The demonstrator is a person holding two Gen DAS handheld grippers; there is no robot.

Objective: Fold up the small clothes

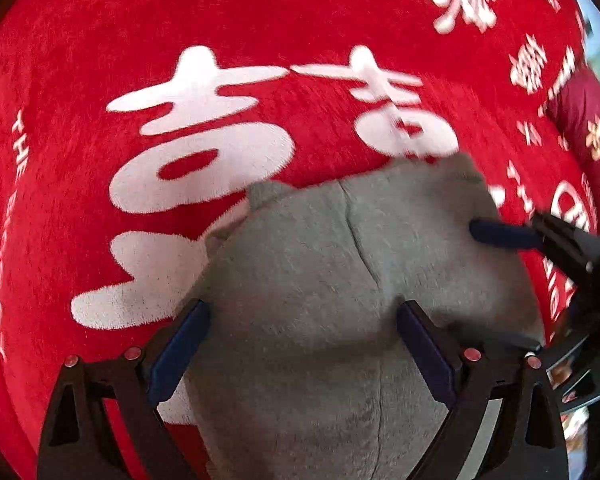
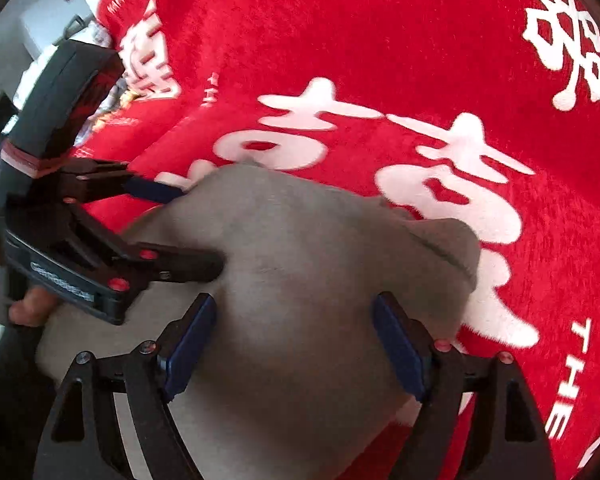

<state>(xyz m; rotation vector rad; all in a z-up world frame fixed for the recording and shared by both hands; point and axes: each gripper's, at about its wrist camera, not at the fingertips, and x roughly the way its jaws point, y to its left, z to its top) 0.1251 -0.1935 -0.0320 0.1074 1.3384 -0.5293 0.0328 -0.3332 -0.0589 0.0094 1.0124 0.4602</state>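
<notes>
Grey garment (image 1: 332, 264) lies bunched on red blanket (image 1: 80, 80), directly under both; left hand-held gripper (image 1: 302, 312) and right hand-held gripper (image 2: 294, 304) spread, gripping nothing, equally near.

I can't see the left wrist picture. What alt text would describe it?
A grey garment lies bunched on a red blanket with large white characters. The left tool hangs open over it, while the right tool's blue finger reaches in from the right edge.
</notes>
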